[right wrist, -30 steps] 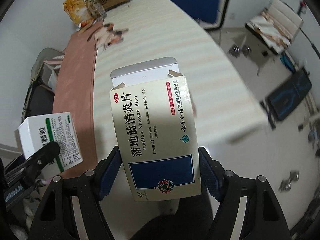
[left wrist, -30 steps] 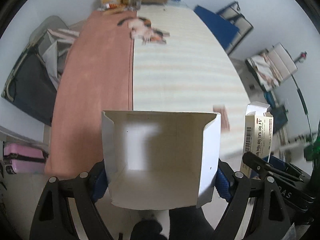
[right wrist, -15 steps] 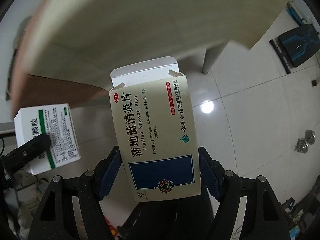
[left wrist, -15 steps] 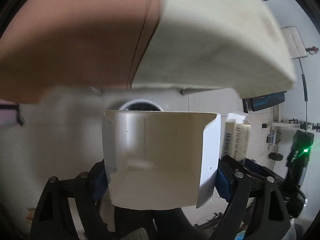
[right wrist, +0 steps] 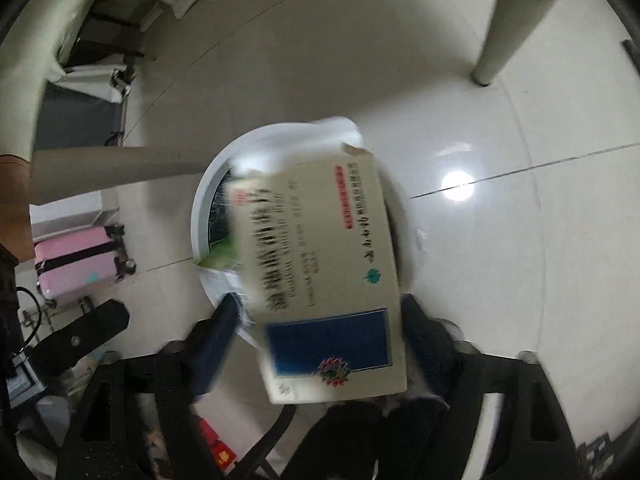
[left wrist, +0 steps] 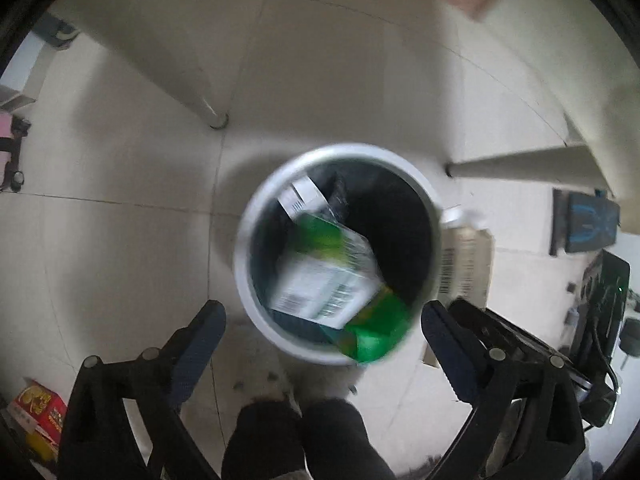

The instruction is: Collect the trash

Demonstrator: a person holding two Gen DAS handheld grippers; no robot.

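A round white trash bin [left wrist: 244, 280] with a dark liner stands on the floor right under both grippers. A blurred white and green box [left wrist: 324, 280] drops inside it, free of my left gripper [left wrist: 320, 336]. That gripper's jaws are opening and nothing is between them. In the right wrist view a beige medicine box [right wrist: 332, 256] with a blue panel hangs blurred over the bin [right wrist: 204, 204]. It sits between the opening jaws of my right gripper [right wrist: 320, 340], with a gap at the left pad. The same beige box [left wrist: 466, 256] shows at the bin's right side.
Cream table legs [left wrist: 208, 108] [left wrist: 516, 164] [right wrist: 492, 36] stand on the pale tiled floor around the bin. A pink suitcase [right wrist: 76, 264] is at the left, a red and yellow box [left wrist: 38, 410] lies on the floor, and a dark mat [left wrist: 584, 226] is at the right.
Both grippers have dropped from above the table to just over the bin. The left one has let go of its white box. The right jaws have spread and the beige box is slipping loose.
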